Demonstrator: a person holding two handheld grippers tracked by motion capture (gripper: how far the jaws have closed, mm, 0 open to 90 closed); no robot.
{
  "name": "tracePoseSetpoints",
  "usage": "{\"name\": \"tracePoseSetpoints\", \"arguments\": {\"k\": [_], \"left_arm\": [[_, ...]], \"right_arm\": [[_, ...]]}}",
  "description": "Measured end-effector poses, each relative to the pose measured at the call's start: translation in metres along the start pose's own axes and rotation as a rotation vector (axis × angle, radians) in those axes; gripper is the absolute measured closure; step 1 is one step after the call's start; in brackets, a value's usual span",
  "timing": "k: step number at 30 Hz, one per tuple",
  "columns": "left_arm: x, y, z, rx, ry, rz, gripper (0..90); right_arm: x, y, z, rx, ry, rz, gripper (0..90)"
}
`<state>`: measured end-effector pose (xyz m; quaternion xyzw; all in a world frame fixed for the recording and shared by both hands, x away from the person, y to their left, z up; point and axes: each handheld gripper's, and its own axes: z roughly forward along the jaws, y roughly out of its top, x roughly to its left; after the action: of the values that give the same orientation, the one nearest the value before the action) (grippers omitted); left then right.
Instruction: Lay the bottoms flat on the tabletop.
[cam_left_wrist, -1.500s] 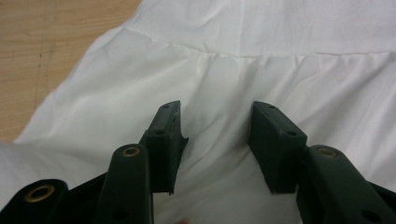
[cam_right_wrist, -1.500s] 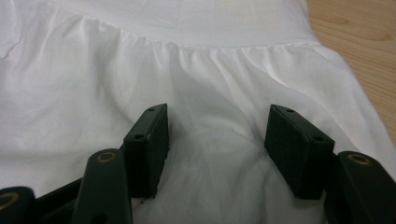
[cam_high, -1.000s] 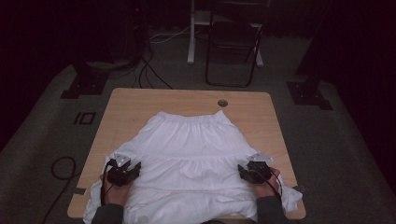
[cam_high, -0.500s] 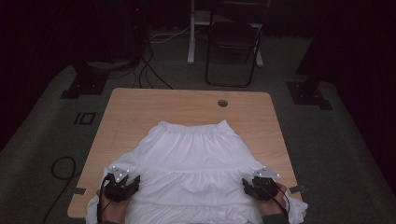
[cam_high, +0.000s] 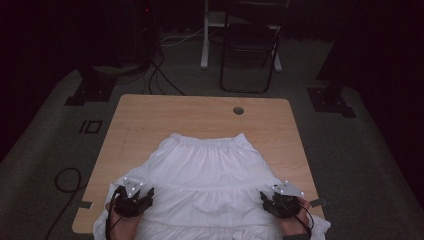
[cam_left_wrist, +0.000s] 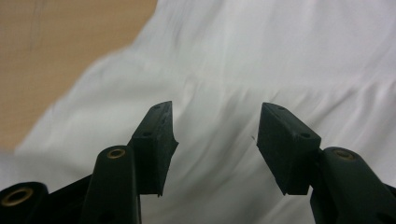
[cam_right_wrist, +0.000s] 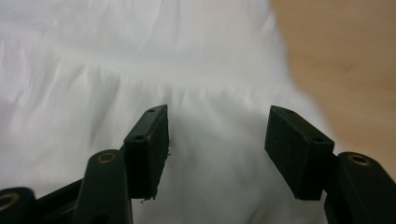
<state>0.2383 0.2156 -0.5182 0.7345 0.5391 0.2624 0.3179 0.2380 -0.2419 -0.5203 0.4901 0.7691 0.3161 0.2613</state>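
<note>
Table (cam_high: 150, 120): white skirt (cam_high: 210, 170) nearer; left tongs (cam_high: 142, 196) just widened, right tongs (cam_high: 267, 200) apart, both empty.

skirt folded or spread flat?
Spread flat: the white skirt lies open on the table, elastic waistband at the far end, hem over the near edge, no fold.

**White on Light Wood**

A plain white skirt (cam_high: 210, 175) is lying on a pale, light-brown wooden table (cam_high: 165, 115). Black grippers (cam_high: 134, 200) (cam_high: 280, 204) are showing grey top plates. The floor (cam_high: 40, 150) is looking greyish, perhaps, in dim light.
</note>
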Motion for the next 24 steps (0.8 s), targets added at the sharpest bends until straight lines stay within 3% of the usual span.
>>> {"name": "tracePoseSetpoints", "arguments": {"k": [6, 8, 13, 15, 16, 18, 22, 24], "left_arm": [[0.000, 0.019, 0.007, -0.026, -0.005, 0.009, 45.0], [0.003, 0.021, 0.016, -0.008, 0.002, 0.005, 44.7], [0.011, 0.017, 0.036, 0.046, 0.008, 0.016, 43.6], [0.013, 0.013, 0.044, 0.064, 0.010, 0.031, 43.0], [0.014, 0.012, 0.046, 0.062, 0.005, 0.030, 42.6], [0.017, 0.011, 0.048, 0.048, -0.012, 0.020, 41.4], [0.025, 0.009, 0.050, 0.033, -0.056, -0.001, 39.5], [0.026, 0.007, 0.049, 0.028, -0.070, 0.013, 39.1]], "right_arm": [[-0.009, 0.033, -0.005, -0.057, -0.090, -0.076, 37.5], [-0.013, 0.041, -0.006, -0.065, -0.121, -0.107, 37.6], [-0.024, 0.044, 0.006, -0.028, -0.126, -0.174, 37.1], [-0.026, 0.040, 0.016, -0.008, -0.090, -0.185, 37.2], [-0.027, 0.037, 0.024, -0.001, -0.039, -0.163, 37.3], [-0.028, 0.032, 0.035, 0.010, 0.011, -0.130, 37.7], [-0.029, 0.023, 0.047, 0.050, 0.034, -0.110, 39.3], [-0.028, 0.019, 0.049, 0.062, 0.036, -0.109, 40.1]]}}
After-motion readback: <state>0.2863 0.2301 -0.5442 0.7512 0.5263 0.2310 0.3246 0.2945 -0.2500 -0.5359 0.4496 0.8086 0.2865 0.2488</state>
